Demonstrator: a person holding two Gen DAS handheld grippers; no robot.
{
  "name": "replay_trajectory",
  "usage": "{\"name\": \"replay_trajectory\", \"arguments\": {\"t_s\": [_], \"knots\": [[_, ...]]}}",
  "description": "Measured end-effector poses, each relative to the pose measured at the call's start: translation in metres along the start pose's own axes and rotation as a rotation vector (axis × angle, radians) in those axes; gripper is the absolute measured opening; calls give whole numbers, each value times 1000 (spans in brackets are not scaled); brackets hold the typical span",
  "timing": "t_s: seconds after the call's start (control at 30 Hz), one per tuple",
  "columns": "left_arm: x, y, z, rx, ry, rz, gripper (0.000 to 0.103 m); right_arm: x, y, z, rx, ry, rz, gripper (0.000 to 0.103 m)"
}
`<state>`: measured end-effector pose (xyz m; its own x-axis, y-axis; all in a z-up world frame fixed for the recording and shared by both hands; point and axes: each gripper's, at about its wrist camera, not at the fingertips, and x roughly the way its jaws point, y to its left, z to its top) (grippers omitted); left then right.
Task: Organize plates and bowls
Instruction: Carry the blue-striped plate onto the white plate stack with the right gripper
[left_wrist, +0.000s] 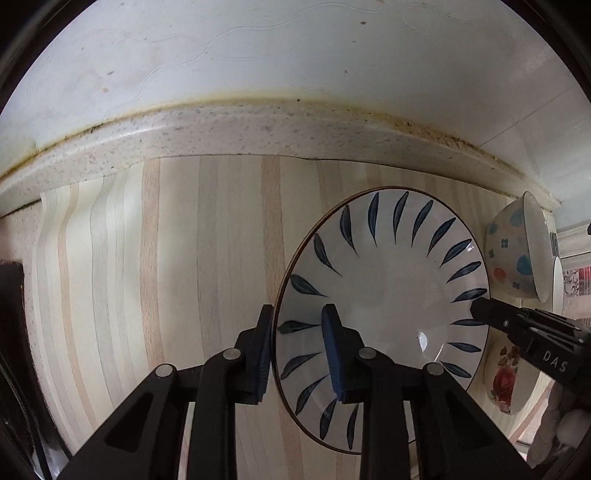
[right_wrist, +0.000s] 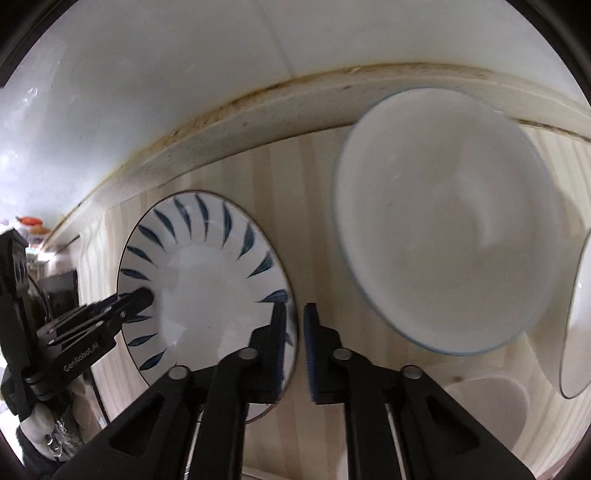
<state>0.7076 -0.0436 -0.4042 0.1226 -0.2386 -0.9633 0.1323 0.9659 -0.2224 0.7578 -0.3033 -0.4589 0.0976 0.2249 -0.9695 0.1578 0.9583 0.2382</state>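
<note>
Plainly, in the left wrist view, the left gripper (left_wrist: 299, 343) straddles the near rim of the leaf-patterned plate (left_wrist: 384, 295) on the striped counter (left_wrist: 184, 258), jaws part-open, likely readying a lift. In the right wrist view, the right gripper (right_wrist: 294, 347) brackets the opposite rim, narrowly apart; a white bowl (right_wrist: 443, 221) sits beside it.

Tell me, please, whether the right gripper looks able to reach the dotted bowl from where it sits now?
Probably yes: the right gripper straddles the leaf-patterned plate rim, and the dotted bowl lies just beyond with nothing between them.
</note>
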Motion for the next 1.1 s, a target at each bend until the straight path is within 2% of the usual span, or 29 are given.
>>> {"name": "replay_trajectory", "arguments": {"t_s": [0.07,0.17,0.37,0.63,0.9,1.1], "knots": [[-3,0,-4,-1,-7,9,23,2,6,-2,-20,-8,-21,10],[-11,-5,-13,12,-20,22,23,3,6,-5,-16,-3,-5,10],[-31,-9,-24,-22,-35,-4,23,-5,13,-15,-29,-2,11,10],[-77,-20,-71,-61,-81,-32,23,-40,21,-41,-89,-6,36,10],[-107,-44,-122,-57,-123,-31,23,-66,19,-91,-138,2,62,10],[-112,-52,-150,-50,-110,-26,23,-80,2,-134,-161,24,85,10]]}}
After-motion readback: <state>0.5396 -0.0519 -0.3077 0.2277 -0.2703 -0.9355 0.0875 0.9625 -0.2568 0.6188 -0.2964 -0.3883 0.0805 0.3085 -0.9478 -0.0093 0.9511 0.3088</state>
